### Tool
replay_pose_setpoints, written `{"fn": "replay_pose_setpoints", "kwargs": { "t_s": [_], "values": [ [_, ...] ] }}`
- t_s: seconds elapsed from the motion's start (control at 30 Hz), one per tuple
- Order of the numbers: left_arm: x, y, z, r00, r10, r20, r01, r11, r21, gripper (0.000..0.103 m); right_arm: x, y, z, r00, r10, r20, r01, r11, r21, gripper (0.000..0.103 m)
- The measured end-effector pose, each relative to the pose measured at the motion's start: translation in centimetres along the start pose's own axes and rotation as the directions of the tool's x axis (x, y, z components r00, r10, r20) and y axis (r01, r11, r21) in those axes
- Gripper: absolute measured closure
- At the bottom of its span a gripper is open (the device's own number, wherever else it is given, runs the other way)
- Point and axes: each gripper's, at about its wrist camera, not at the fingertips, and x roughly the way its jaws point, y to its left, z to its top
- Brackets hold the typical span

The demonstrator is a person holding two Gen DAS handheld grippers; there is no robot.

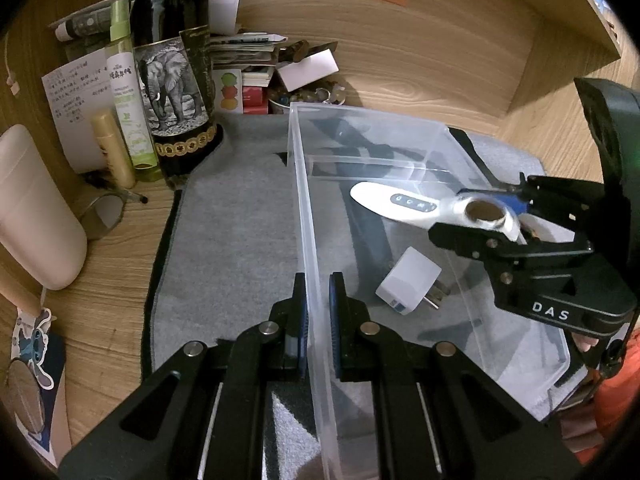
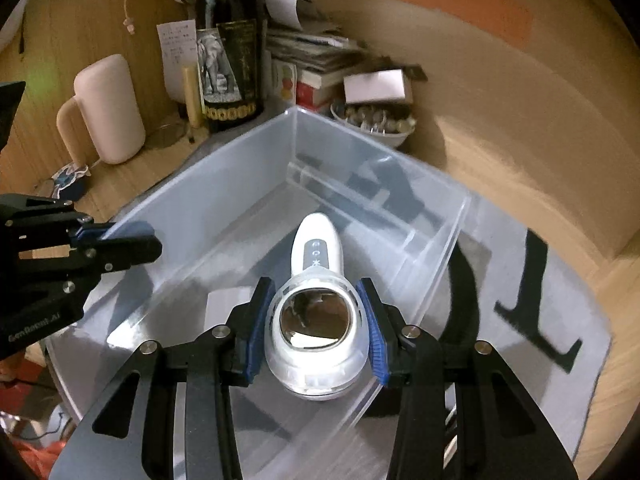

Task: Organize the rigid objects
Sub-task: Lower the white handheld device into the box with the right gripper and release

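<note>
Blue-padded, the right hand-held gripper [image 2: 316,334] pinches a white device [image 2: 316,312] above the clear bin [image 2: 452,252]; the left hand-held gripper [image 1: 318,320] clamps the bin's wall. A charger [image 1: 406,286] already lies inside. This piece seems about to be dropped in, and whether more remains is unclear.

Storage bin [image 1: 400,128]: clear, colourless plastic. Handheld device [image 2: 316,280]: white body, grey button strip, translucent collar around a reflective lens. Charger plug [image 1: 408,286]: white with a small blue mark. Mat [image 1: 232,240]: grey with black shapes and dark edging. Bench [image 1: 116,280]: light wood grain. Bottle [image 1: 176,80], upper left of frame: dark glass, monochrome elephant label, gold coin-pattern band. Spray bottle [image 1: 128,92]: pale green. Both sets of jaws: black with blue pads [image 2: 374,332]. Wall notes [image 2: 452,0]: orange.
</note>
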Motion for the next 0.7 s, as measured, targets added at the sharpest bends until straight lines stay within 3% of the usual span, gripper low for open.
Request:
{"fn": "replay_pose_setpoints", "kwargs": {
  "t_s": [0.13,0.27,0.43,0.7],
  "values": [
    [0.1,-0.1,0.0,1.000,0.007,-0.005,-0.007,1.000,-0.001,0.094,-0.6,0.4,-0.1,1.000,0.000,0.021,0.001,1.000,-0.013,0.063],
    [0.2,-0.2,0.0,1.000,0.014,-0.007,-0.014,1.000,0.001,0.094,-1.6,0.4,-0.1,0.999,-0.015,0.052,0.016,1.000,-0.020,0.054],
    [0.2,-0.3,0.1,1.000,0.020,-0.009,-0.020,1.000,0.001,0.094,-3.8,-0.3,-0.1,0.993,-0.044,0.111,0.044,0.999,0.004,0.050],
    [0.2,-0.4,0.1,1.000,0.027,-0.013,-0.026,1.000,0.005,0.094,-8.4,-2.5,-1.1,0.967,-0.146,0.209,0.133,0.988,0.073,0.034]
  ]
}}
